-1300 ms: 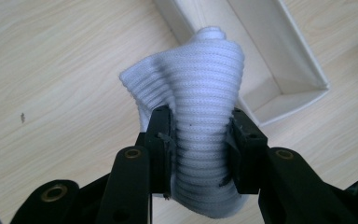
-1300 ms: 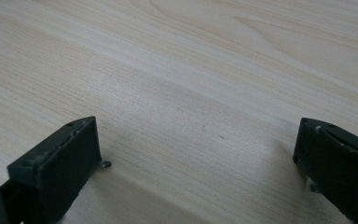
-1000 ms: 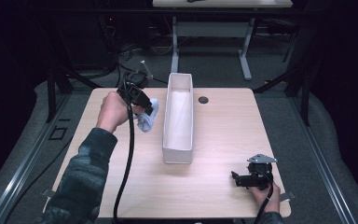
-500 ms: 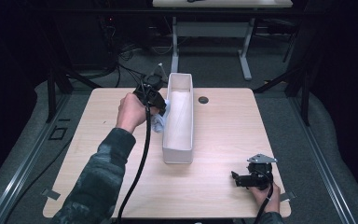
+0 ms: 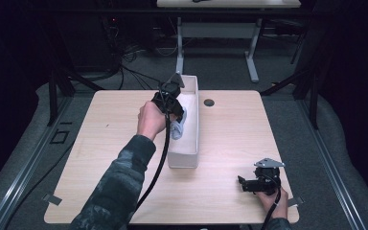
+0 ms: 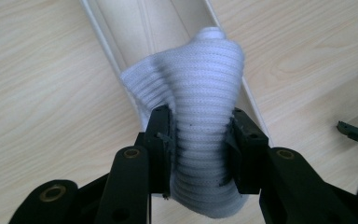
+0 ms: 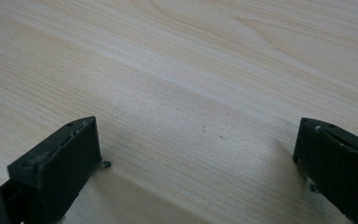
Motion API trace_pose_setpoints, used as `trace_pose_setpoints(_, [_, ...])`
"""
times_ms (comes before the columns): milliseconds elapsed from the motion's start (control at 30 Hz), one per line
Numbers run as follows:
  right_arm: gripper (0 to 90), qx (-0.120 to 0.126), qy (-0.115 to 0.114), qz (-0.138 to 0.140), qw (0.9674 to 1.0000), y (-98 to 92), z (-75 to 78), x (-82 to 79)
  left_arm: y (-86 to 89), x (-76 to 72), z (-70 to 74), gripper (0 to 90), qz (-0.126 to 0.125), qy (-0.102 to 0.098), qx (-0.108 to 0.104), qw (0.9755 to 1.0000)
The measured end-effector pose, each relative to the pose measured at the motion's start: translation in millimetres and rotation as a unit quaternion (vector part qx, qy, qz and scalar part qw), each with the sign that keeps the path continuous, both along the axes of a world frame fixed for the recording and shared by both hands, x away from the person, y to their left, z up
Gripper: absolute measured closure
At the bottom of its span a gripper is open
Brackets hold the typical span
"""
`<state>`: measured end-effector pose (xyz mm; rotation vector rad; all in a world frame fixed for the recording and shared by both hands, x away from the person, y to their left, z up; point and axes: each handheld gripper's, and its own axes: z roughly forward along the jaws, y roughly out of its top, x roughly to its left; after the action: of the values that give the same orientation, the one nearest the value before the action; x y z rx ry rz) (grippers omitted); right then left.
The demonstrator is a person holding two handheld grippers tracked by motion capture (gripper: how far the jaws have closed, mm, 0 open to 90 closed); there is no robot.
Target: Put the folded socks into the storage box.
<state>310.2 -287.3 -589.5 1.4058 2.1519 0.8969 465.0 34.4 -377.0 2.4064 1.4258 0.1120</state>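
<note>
A long white box (image 5: 189,143) lies lengthwise in the middle of the wooden table (image 5: 100,143). My left gripper (image 5: 176,116) hangs over the box's left wall, shut on a pale ribbed cloth (image 5: 178,125). In the left gripper view the cloth (image 6: 200,98) is pinched between both jaws of the left gripper (image 6: 199,154) and droops over the white box (image 6: 168,28). My right gripper (image 5: 242,182) rests low near the table's front right corner, open. In the right gripper view its fingers (image 7: 60,163) stand wide apart with bare wood between them.
A small dark round hole (image 5: 209,102) sits in the tabletop right of the box's far end. Beyond the table stand a white desk frame (image 5: 215,38) and cables on the floor. The person's left sleeve (image 5: 120,187) crosses the front left of the table.
My left gripper has carried the cloth rightward from the table left of the box to over the box's left wall. The right gripper has stayed put.
</note>
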Motion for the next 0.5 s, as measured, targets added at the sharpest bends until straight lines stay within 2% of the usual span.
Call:
trace_pose_setpoints(167, [0.0, -0.002, 0.000, 0.000, 1.0000, 0.0, 0.0, 0.0, -5.5, 1.7, -11.7, 64.5, 0.002, 0.005, -0.001, 1.0000])
trace_pose_setpoints(267, [0.0, -0.002, -0.001, 0.000, 1.0000, 0.0, 0.0, -0.1, -10.2, 2.7, -23.7, 64.5, 0.004, 0.007, 0.004, 1.0000])
trace_pose_setpoints(500, [0.0, -0.002, -0.001, -0.001, 1.0000, 0.1, 0.0, -0.1, -14.5, 3.4, -34.4, 64.5, 0.004, 0.012, 0.005, 0.9999])
